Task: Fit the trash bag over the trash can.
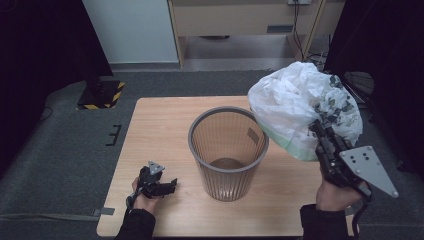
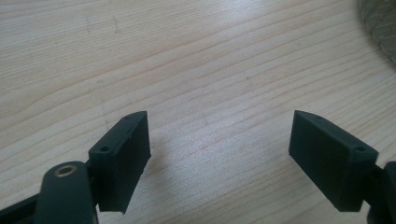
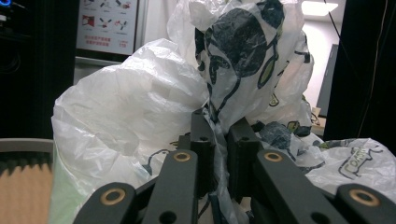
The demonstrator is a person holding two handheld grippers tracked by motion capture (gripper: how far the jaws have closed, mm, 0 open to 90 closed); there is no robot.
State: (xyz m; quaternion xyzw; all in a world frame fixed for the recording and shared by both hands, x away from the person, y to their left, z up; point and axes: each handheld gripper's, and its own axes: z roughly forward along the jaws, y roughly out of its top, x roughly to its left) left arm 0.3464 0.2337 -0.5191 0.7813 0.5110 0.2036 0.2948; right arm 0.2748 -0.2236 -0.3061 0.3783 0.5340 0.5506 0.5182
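I hold the white plastic bag [image 1: 295, 107] pinched in my right gripper [image 1: 316, 126], jaws clamped tight on a fold of film. The bag hangs up and right of the grey wastebasket [image 1: 228, 150], just beside its rim. To line the basket well, I should find the bag's mouth and centre it over the rim. My left gripper [image 1: 170, 184] rests wide apart, empty, on the wooden table [image 1: 160, 125].

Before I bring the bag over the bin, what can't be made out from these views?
- Bin contents: the mesh wall and dim interior in the high view blur its bottom.
- Bin in the left gripper view: cut off by the top right edge.
- Plastic bag: its bulk hides the bin in the right gripper view.
- Bag's mouth: crumpled folds around the right gripper hide it.
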